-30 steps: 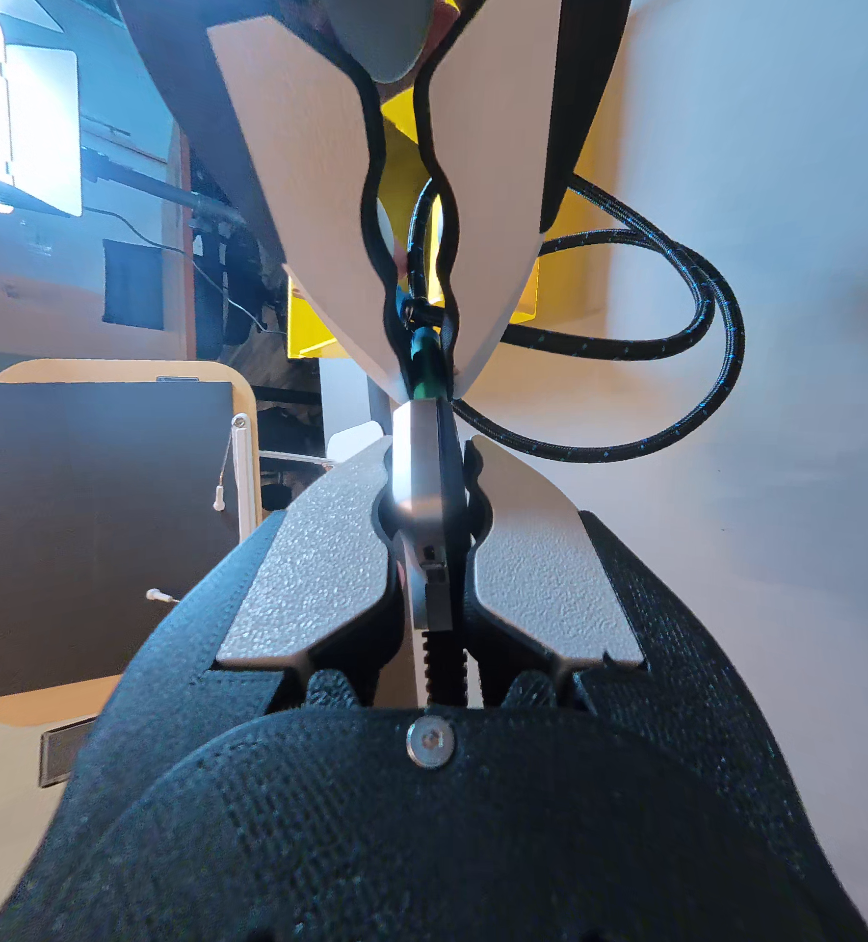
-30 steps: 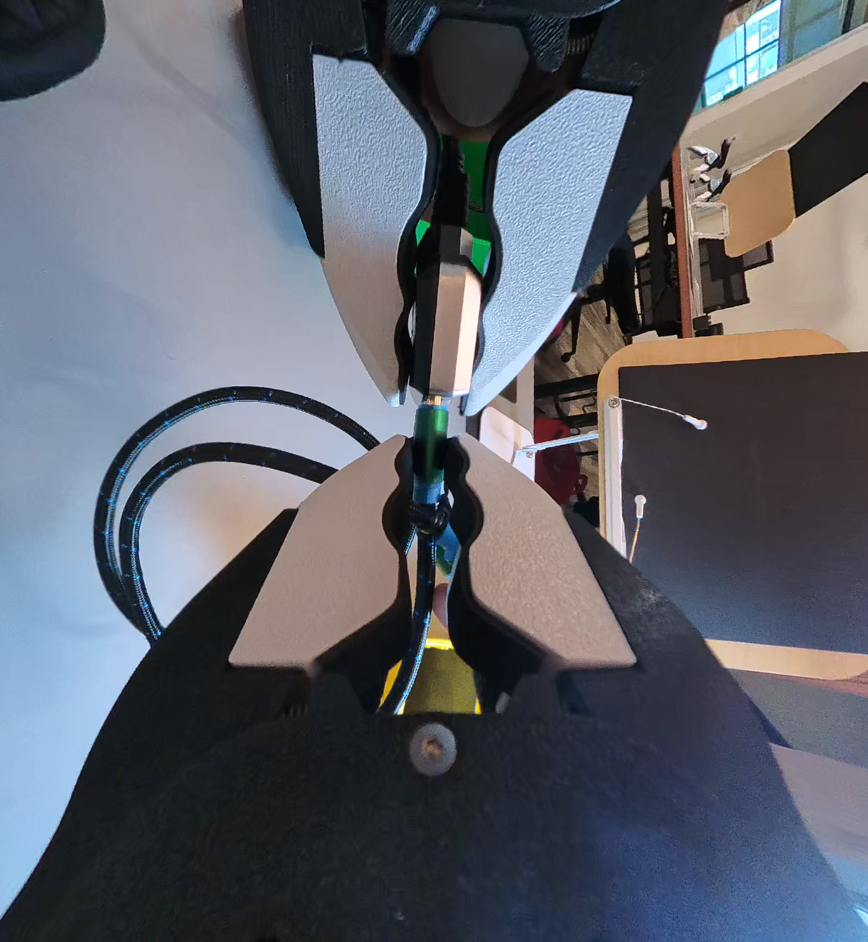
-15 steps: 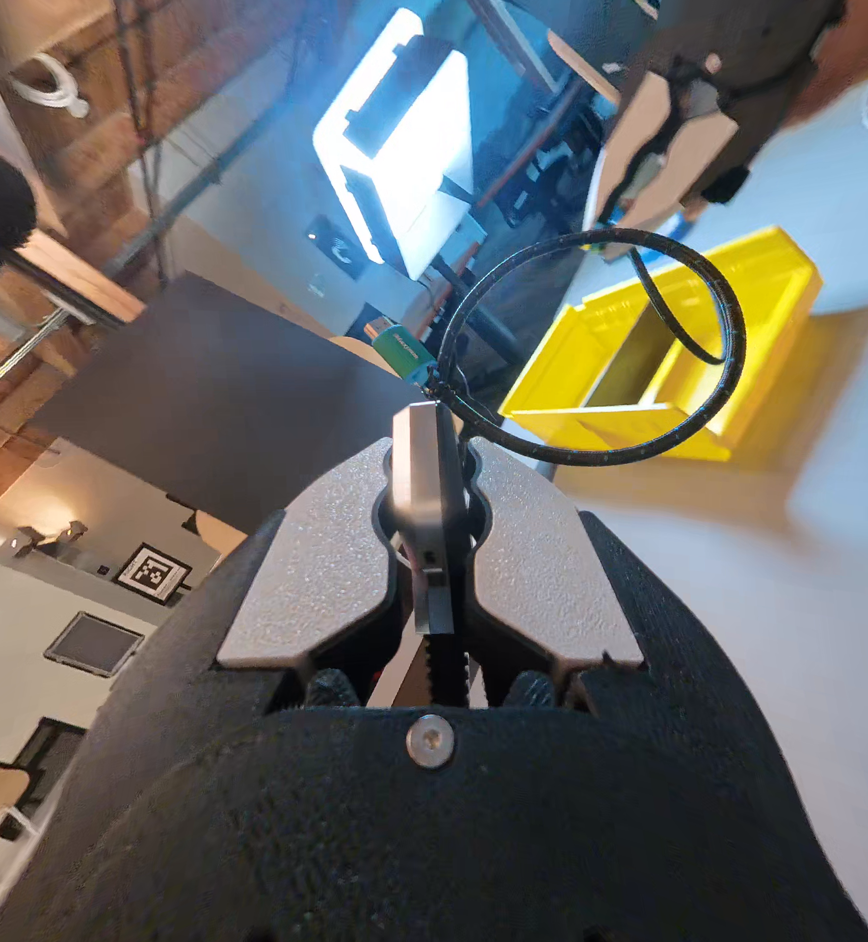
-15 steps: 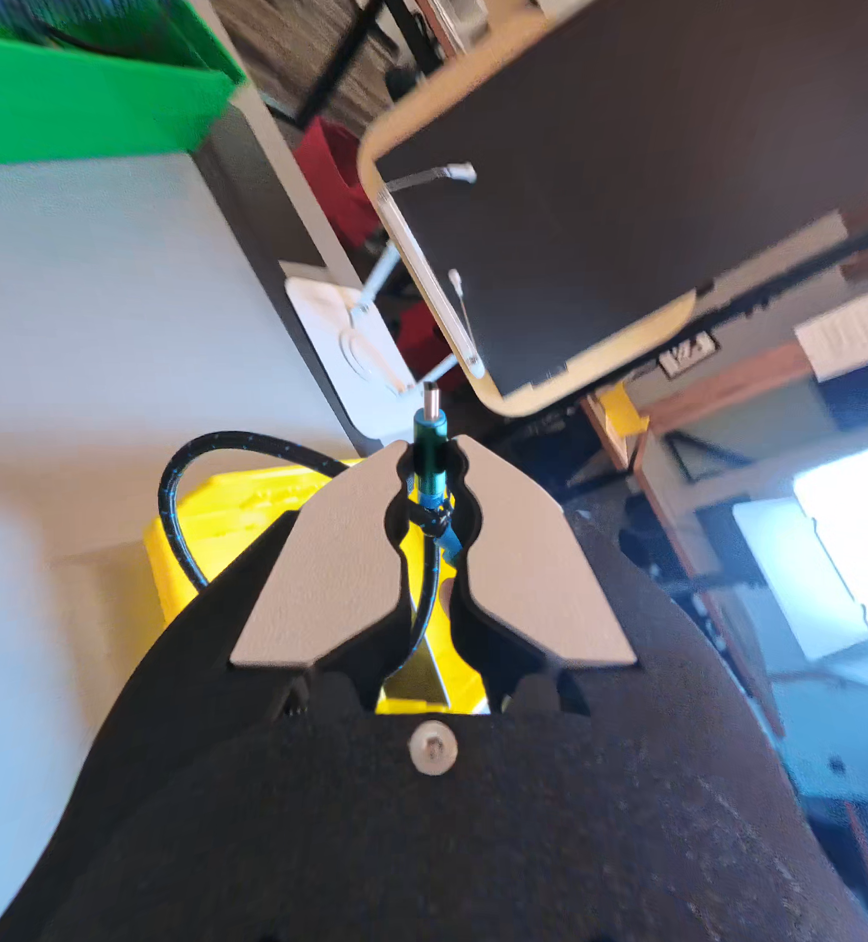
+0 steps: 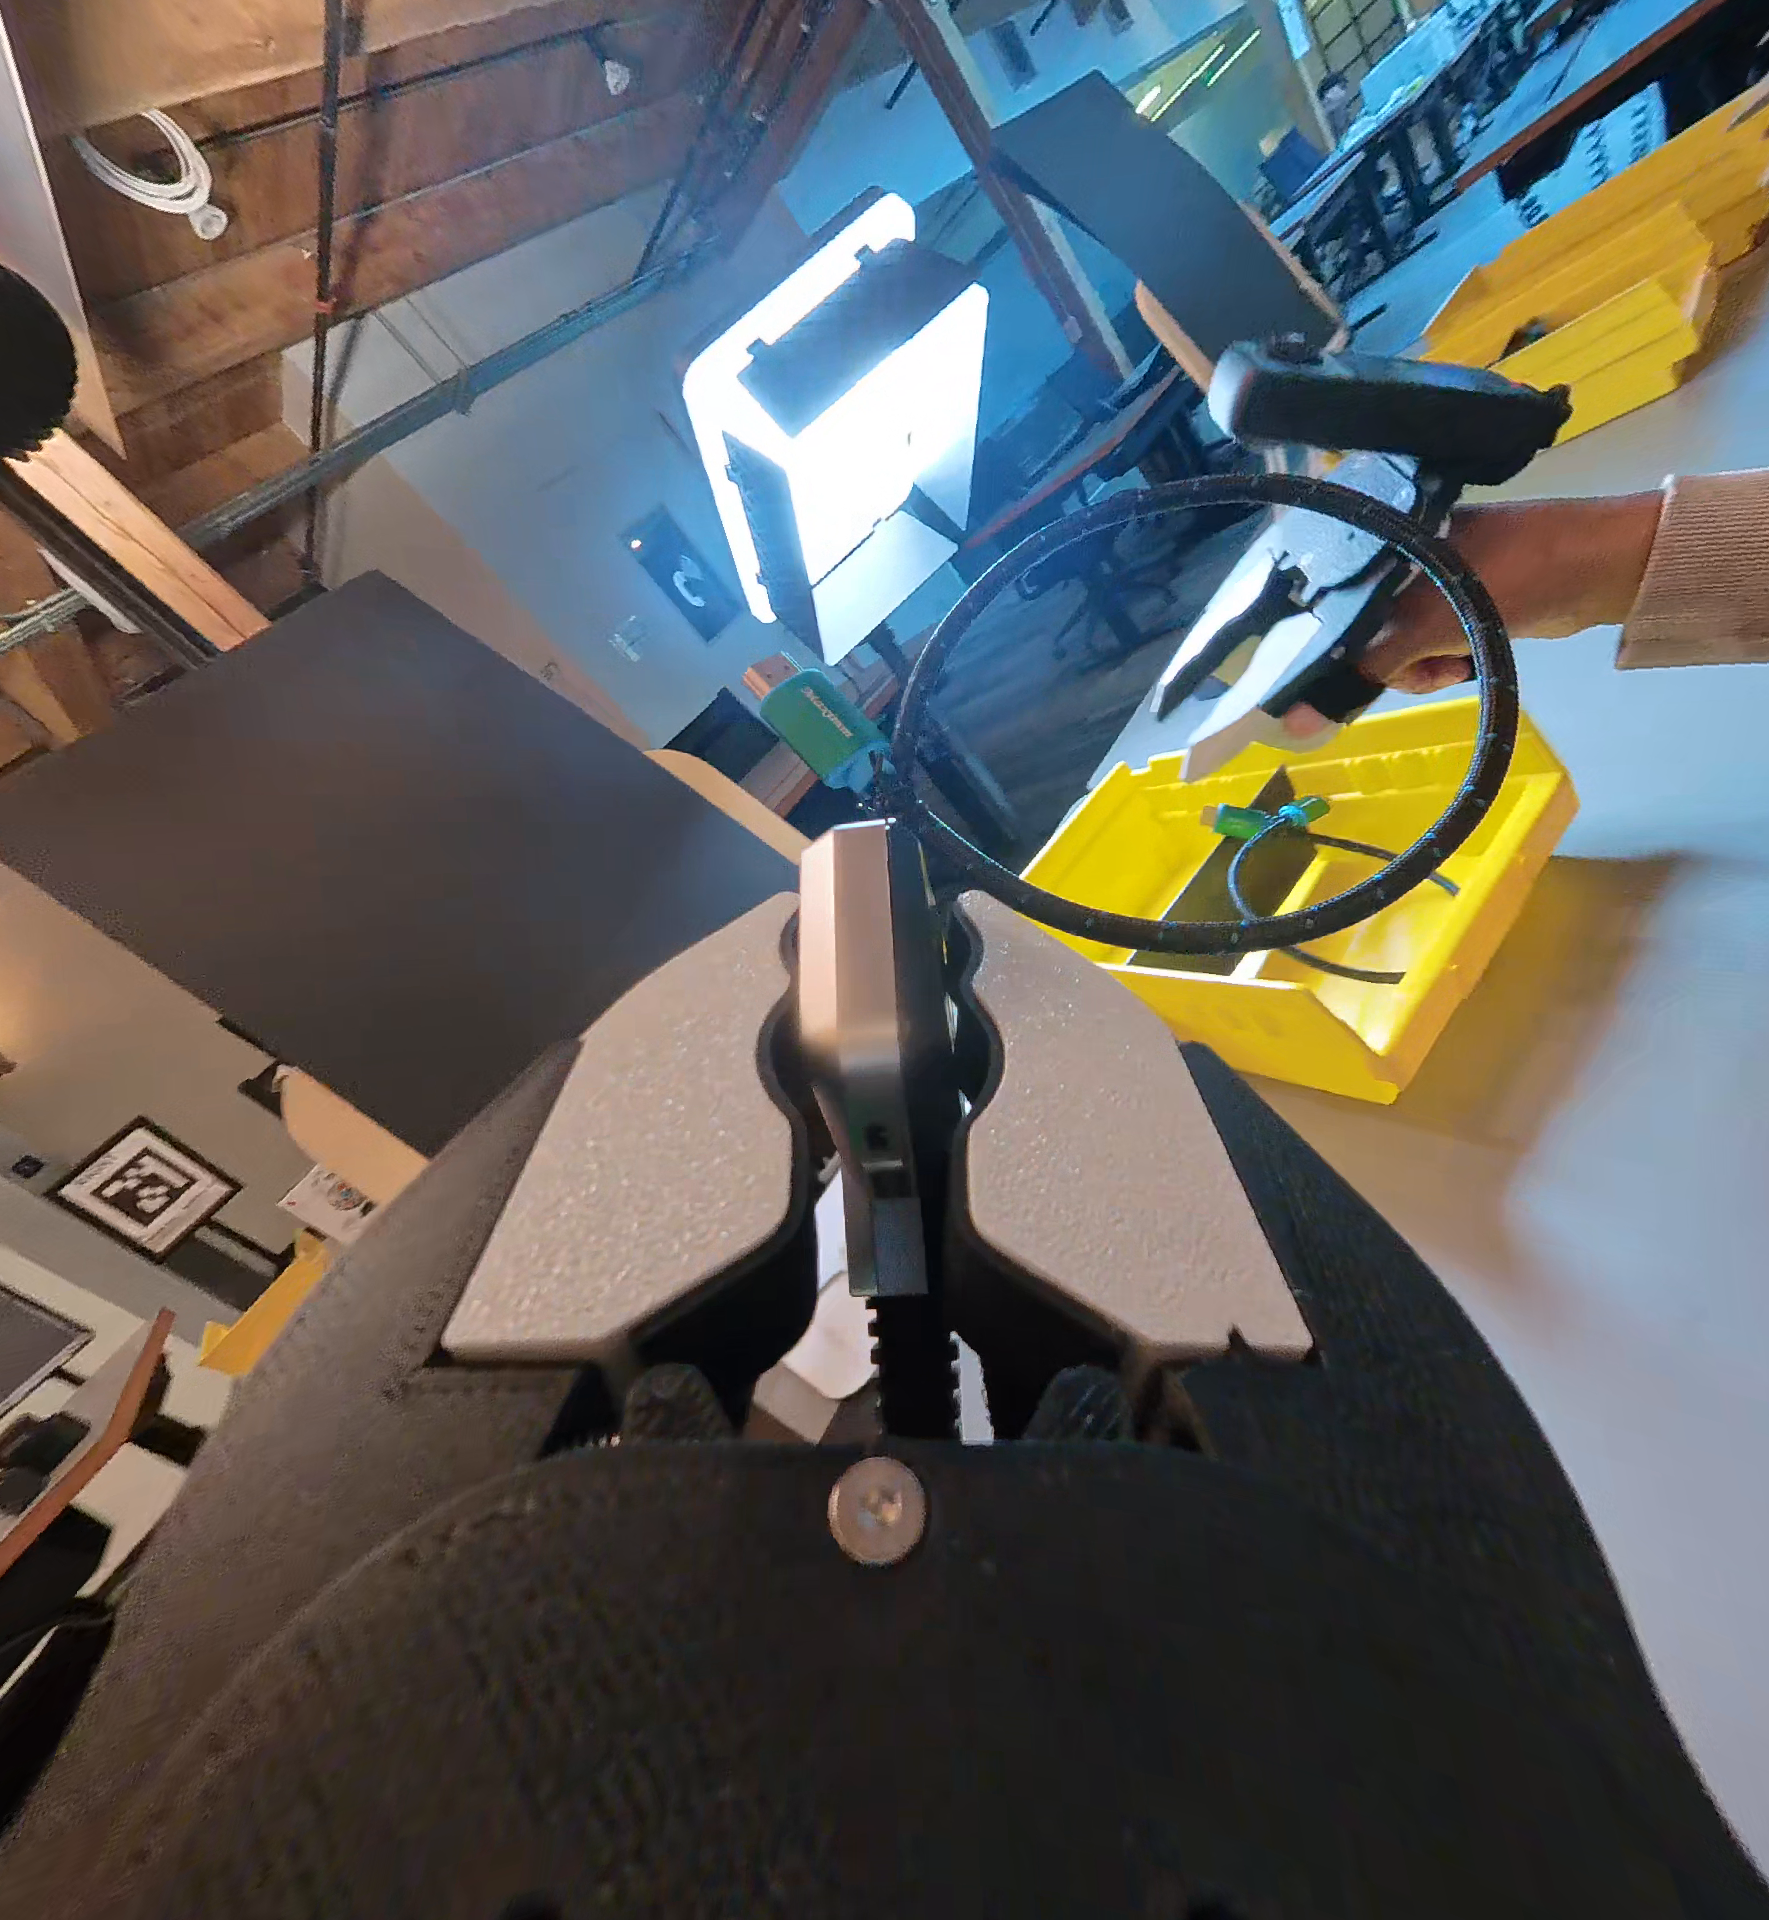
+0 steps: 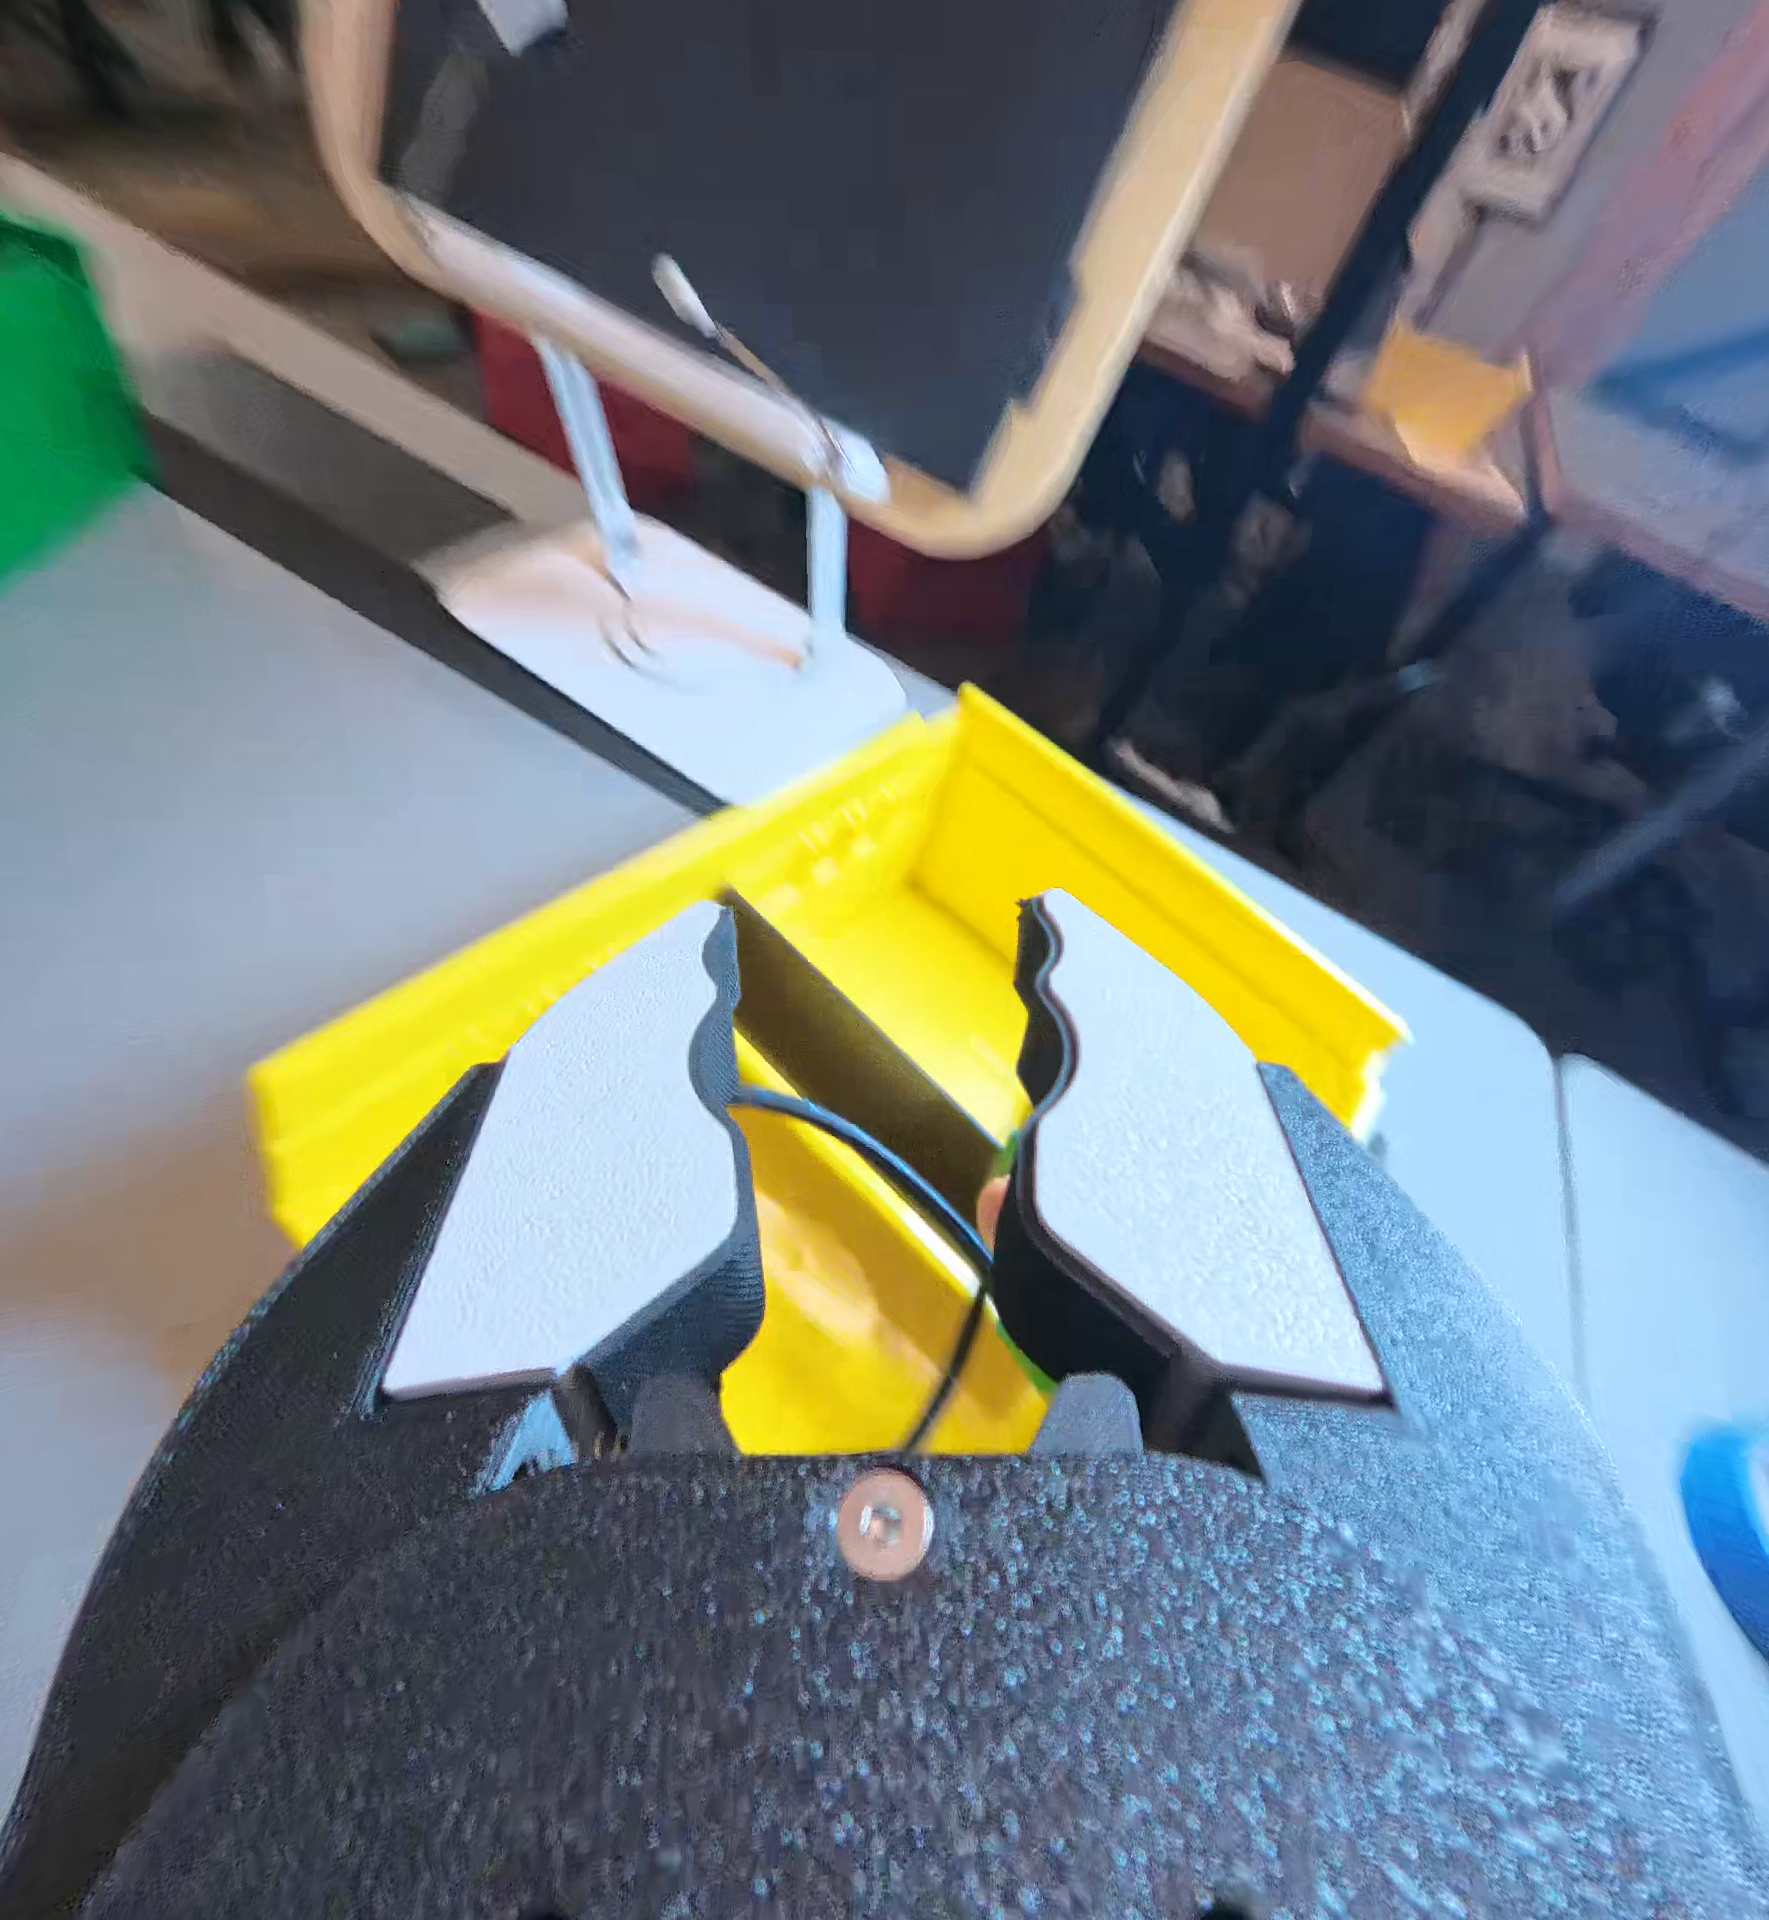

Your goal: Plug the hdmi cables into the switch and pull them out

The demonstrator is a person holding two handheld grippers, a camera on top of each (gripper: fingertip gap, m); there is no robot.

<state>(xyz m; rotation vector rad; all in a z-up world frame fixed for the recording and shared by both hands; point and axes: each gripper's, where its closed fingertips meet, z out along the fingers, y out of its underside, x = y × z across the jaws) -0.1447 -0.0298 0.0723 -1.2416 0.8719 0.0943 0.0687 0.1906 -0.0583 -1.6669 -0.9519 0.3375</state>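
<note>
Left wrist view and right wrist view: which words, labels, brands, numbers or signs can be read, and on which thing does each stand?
Green plug: white lettering along its side; I do not copy it.
Framed square marker: black-and-white pattern, no words.
Dark wall sign: a pale symbol, no words.
Right wrist view: too blurred, nothing readable.

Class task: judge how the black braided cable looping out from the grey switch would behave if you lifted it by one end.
The braided cable holds a wide round loop in the air, so it is probably springy, not limp. Its green plug sticks out past the switch held in the left tongs, so that end would likely swing. It looks light for its length.
</note>
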